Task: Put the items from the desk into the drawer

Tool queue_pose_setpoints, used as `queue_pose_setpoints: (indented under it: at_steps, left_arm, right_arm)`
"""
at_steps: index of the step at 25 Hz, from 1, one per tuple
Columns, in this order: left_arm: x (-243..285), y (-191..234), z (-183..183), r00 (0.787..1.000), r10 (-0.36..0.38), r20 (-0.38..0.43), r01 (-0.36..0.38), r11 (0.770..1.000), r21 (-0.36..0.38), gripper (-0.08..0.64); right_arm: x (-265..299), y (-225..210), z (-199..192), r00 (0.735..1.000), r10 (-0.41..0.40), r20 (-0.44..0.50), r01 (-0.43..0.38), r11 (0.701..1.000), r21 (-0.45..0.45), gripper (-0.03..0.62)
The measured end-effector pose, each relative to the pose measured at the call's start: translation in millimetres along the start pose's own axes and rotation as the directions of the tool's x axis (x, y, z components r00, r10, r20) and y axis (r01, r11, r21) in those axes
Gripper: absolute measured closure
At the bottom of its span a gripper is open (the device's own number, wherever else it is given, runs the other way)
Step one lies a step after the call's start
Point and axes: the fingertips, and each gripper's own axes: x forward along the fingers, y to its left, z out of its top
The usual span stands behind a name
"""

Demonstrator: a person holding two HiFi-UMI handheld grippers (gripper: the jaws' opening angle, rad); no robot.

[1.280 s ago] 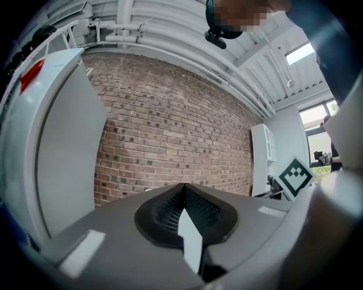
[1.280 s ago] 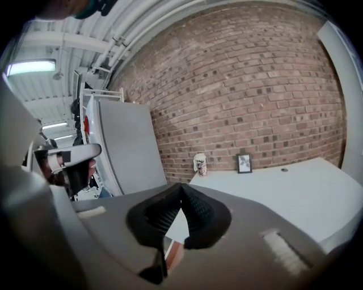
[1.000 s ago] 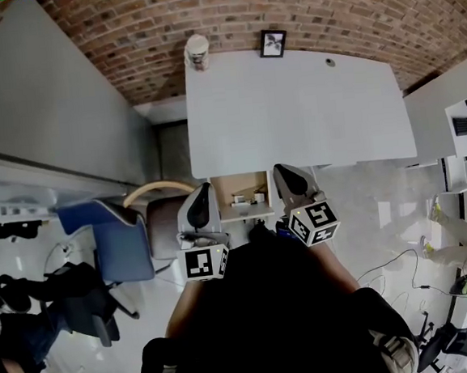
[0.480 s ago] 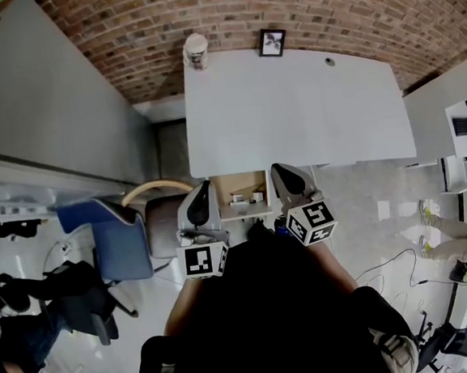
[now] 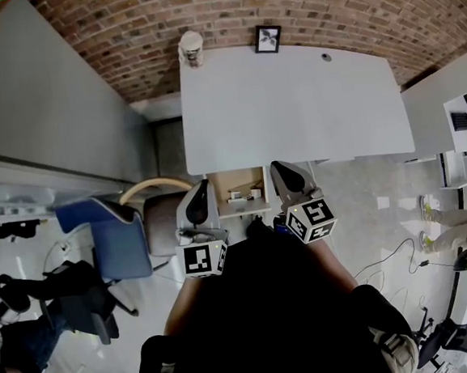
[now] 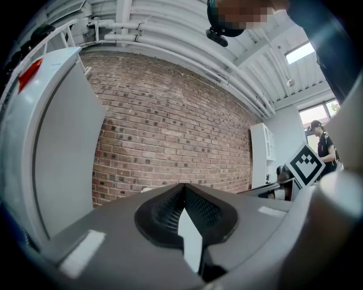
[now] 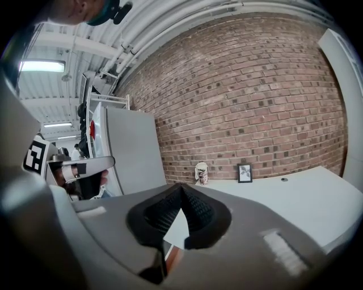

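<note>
The drawer (image 5: 235, 191) stands pulled out from under the near edge of the bench (image 5: 292, 111). It lies between the two pairs of jaws and just beyond their tips. A few small items (image 5: 246, 195) lie inside it, too small to identify.

The left gripper (image 6: 182, 188) has its jaws brought together, the ribbed pads meeting at the tips with nothing between them. The right gripper (image 7: 181, 187) is the same: its jaws are closed on each other and empty. Both are held side by side at the drawer's front, clear of it.

Farther out from the jaws, the white bench top is nearly bare. A paper cup (image 5: 191, 49) stands at its far left corner. A small picture frame (image 5: 268, 38) stands upright at the far edge, near the cup and against the brick wall (image 5: 323, 7). Out to the left of the left jaws stands a blue chair (image 5: 112, 237).
</note>
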Motion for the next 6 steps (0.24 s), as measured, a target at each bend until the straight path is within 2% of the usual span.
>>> queue_pose_setpoints:
  at_steps: [6]
  left_arm:
    - [-0.3, -3.6, -2.1, 1.0, -0.004, -0.003, 0.004, 1.0, -0.002, 0.541]
  right_arm:
    - [-4.5, -4.3, -2.4, 1.0, -0.009, 0.001, 0.009, 1.0, 0.009, 0.588]
